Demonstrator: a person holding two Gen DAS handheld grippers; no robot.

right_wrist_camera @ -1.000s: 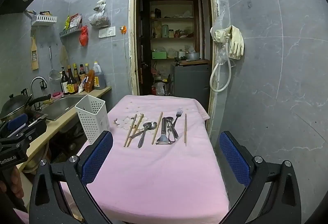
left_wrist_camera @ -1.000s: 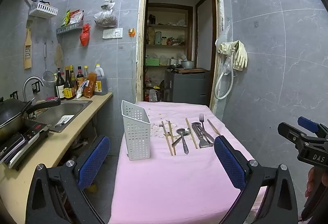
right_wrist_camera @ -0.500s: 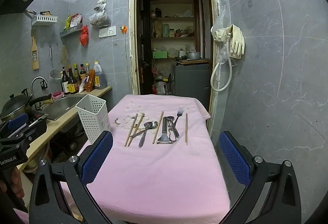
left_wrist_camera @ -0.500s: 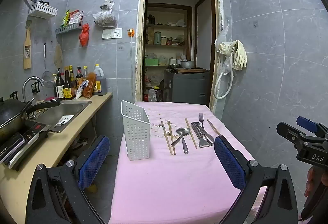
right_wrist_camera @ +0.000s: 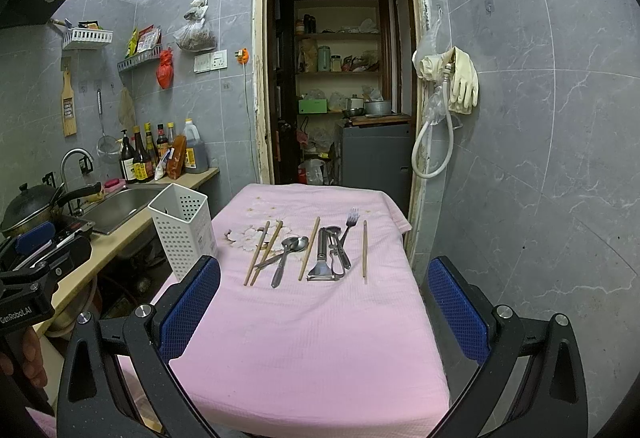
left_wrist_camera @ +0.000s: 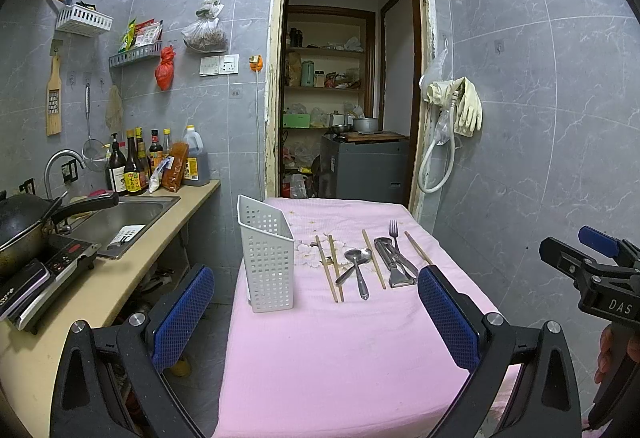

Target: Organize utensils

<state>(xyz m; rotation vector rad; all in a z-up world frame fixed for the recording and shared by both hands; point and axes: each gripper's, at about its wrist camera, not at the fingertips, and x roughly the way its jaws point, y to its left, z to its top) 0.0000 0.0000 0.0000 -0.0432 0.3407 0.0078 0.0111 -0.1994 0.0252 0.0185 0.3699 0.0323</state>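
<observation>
Left wrist view: the left gripper [left_wrist_camera: 316,314] is shown spread wide and empty above the near end of the pink-covered table [left_wrist_camera: 340,358]. The white perforated utensil holder [left_wrist_camera: 267,258] is seen upright at the table's left edge; chopsticks [left_wrist_camera: 330,268], spoons [left_wrist_camera: 358,266], a peeler [left_wrist_camera: 394,264] and a fork [left_wrist_camera: 394,234] are laid to its right, long axes running near to far.

Right wrist view: the right gripper [right_wrist_camera: 324,314] is likewise held wide apart, with nothing between its pads. The utensil row [right_wrist_camera: 308,250] is found directly ahead, farther along the table, the single chopstick [right_wrist_camera: 364,248] rightmost; this gripper is judged the nearer to it.
</observation>
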